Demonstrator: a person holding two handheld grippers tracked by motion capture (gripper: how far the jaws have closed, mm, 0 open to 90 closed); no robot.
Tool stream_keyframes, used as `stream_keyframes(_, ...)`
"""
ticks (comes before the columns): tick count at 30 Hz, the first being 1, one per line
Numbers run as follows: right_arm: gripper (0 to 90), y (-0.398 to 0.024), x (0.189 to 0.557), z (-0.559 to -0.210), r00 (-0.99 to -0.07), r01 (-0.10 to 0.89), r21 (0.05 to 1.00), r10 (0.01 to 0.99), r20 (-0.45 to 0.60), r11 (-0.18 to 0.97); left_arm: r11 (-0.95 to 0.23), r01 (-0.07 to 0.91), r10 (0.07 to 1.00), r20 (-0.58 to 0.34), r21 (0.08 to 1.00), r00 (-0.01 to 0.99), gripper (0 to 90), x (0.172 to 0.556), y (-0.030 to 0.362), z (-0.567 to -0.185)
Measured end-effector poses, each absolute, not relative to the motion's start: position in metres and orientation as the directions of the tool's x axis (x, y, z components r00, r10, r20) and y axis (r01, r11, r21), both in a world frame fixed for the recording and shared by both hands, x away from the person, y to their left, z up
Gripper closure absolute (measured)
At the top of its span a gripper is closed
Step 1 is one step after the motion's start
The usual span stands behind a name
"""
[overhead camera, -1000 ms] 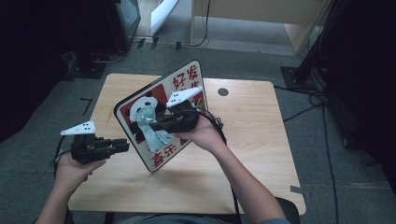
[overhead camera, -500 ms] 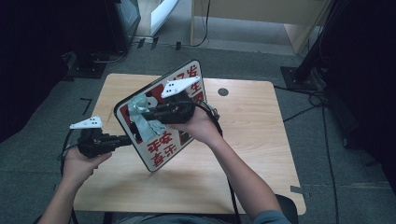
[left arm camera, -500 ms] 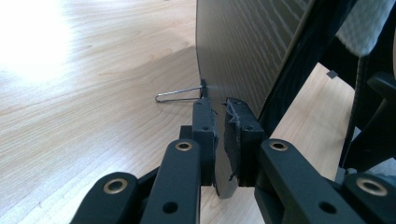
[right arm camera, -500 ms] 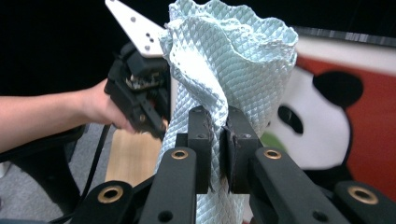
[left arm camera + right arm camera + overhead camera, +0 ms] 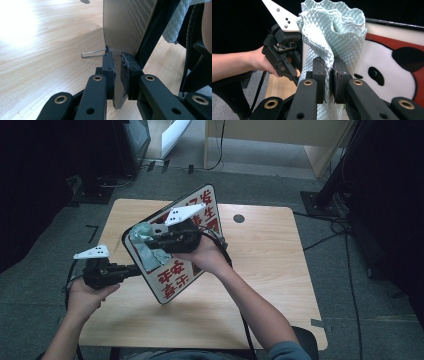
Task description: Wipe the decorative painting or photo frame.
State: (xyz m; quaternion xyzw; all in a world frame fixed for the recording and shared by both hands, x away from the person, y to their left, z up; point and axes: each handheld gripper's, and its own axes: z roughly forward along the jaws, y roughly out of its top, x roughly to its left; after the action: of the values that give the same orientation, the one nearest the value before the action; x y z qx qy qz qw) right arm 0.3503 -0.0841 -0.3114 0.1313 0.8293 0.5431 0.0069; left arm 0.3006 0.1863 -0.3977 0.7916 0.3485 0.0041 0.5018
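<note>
One sign board (image 5: 176, 270) at frame centre, white with red characters, my left gripper (image 5: 117, 67) clamped on its edge; one pale quilted cloth (image 5: 332, 37), my right gripper (image 5: 329, 75) clamped on it.

One sign board (image 5: 175, 270); one cloth (image 5: 332, 37); two grippers, left (image 5: 131, 270) and right (image 5: 150, 237); one table (image 5: 270, 270).

Dim, dark-edged high view; glare whitens the table (image 5: 17, 30); near jaws look soft.

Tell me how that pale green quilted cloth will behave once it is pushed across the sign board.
The pale green quilted cloth probably stays floppy: it bunches in folds above the right gripper. It looks light, so it likely follows the jaws. Its textured weave may drag rather than slip on the glossy sign board.
</note>
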Motion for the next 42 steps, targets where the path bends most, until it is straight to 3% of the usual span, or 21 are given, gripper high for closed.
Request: stream_keyframes(42, 82.5, -0.071, 0.34, -0.337, -0.972, 0.218, 0.874, 0.177, 0.155, 0.435, -0.273, 0.541, 0.553, -0.331, 0.795, 0.765, 81.5, 0.3, 0.186, -0.398)
